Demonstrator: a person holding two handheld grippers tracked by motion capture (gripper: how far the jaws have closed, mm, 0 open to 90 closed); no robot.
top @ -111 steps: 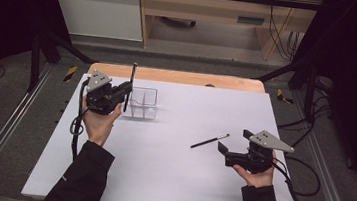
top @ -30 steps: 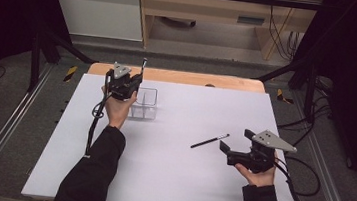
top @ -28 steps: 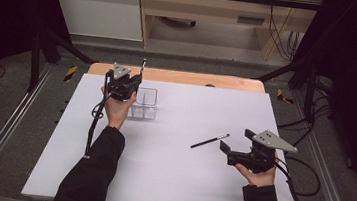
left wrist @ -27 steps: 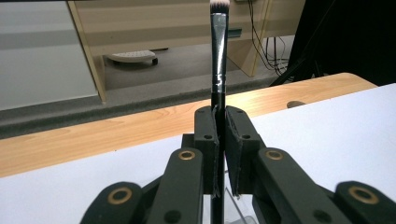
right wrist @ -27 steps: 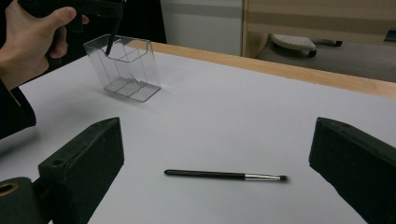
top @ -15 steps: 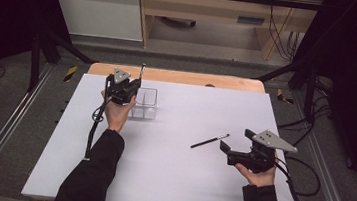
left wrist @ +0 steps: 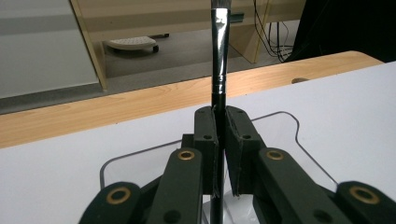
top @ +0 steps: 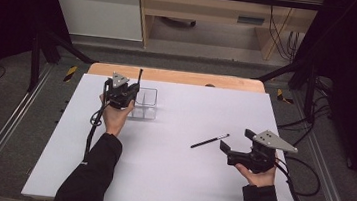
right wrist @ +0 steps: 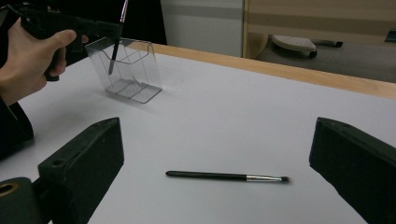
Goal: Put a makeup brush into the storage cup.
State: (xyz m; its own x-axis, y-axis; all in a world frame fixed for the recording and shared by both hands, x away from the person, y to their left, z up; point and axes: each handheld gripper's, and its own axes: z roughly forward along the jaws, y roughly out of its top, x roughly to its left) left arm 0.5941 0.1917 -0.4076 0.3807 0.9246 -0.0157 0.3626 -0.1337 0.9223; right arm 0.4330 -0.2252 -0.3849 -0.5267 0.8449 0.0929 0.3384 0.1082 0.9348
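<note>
My left gripper (top: 126, 91) fingers pinch a brush (left wrist: 219, 56) upright in the clear box (right wrist: 125, 70); right gripper (right wrist: 219, 163) fingers gape around another brush (right wrist: 227, 177) on the white desk (top: 168, 180).

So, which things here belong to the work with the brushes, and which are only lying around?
Belonging to the work:
- brush clamped upright in the left gripper
- clear holder, its handle end inside
- second brush flat on the table, before the open right gripper

Lying around:
- cables on the floor behind
- wooden bench
</note>
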